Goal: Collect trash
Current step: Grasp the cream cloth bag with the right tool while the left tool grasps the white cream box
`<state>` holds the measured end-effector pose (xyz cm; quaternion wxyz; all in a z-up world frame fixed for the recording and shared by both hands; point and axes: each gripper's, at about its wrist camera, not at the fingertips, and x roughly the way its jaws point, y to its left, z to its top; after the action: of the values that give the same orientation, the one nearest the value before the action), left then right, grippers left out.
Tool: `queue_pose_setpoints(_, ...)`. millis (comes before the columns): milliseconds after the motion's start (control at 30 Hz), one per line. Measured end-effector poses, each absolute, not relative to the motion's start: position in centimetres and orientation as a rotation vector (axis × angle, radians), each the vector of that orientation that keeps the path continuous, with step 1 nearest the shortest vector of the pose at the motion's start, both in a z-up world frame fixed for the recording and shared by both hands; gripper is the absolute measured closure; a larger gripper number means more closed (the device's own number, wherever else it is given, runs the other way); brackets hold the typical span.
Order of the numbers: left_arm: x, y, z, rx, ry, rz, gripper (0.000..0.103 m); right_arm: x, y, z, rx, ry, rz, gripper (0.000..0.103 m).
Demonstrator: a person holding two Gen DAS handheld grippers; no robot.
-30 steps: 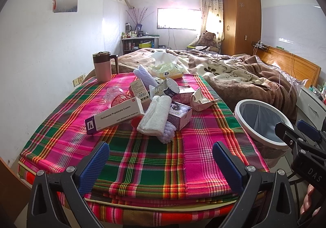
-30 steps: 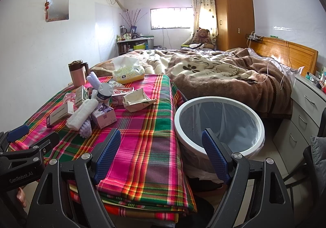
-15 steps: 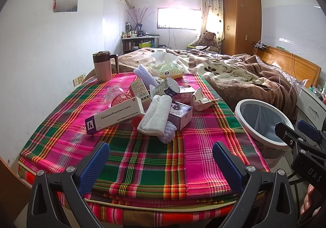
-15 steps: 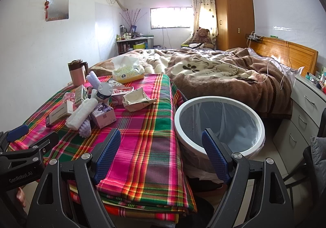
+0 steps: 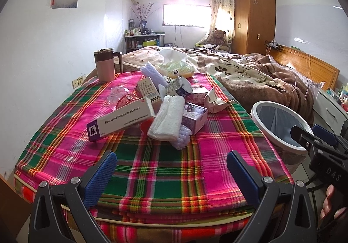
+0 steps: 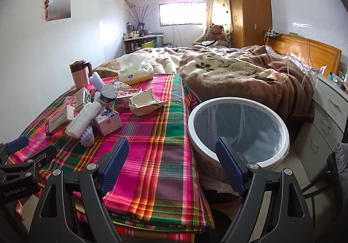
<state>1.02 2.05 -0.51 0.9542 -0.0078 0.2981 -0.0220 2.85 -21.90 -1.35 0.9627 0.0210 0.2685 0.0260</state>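
Left gripper (image 5: 171, 174) and right gripper (image 6: 171, 161): jaws spread, empty. Position unchanged from the earlier frame. Trash pile (image 5: 152, 108) remains on the table (image 5: 152, 169).

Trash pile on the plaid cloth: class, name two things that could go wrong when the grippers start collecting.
1. The rolled white towel leans on the purple box and cream box; pulling one may topple others.
2. The bin sits beside the cloth's edge, so dropped trash may miss.
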Motion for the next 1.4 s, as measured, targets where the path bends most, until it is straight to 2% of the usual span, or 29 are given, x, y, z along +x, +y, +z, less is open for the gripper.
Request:
queue_pose_setpoints(367,4.8,7.3,-1.1,0.016,0.627,0.005,0.001,6.8,-21.3,-1.8,0.075,0.575,0.050,0.020)
queue_pose_setpoints(600,8.3,10.6,-1.8,0.043,0.663,0.018,0.005,10.1,-20.3,-1.8,0.095,0.600,0.056,0.020)
queue_pose_setpoints(900,11.3,12.5,-2.3,0.129,0.684,-0.023,0.005,14.8,-19.5,-3.1,0.178,0.705,0.104,0.033)
queue_pose_setpoints(1167,13.0,12.0,-2.8,0.182,0.710,-0.126,0.005,17.2,-18.5,-4.0,0.185,0.773,0.127,0.036)
queue_pose_setpoints(1233,13.4,11.9,-3.1,0.174,0.724,-0.162,0.005,17.9,-18.6,-4.2,0.204,0.789,0.129,0.040)
queue_pose_setpoints(1400,13.6,10.6,-4.1,0.208,0.757,-0.211,0.005,19.6,-18.7,-4.5,0.235,0.826,0.120,0.043)
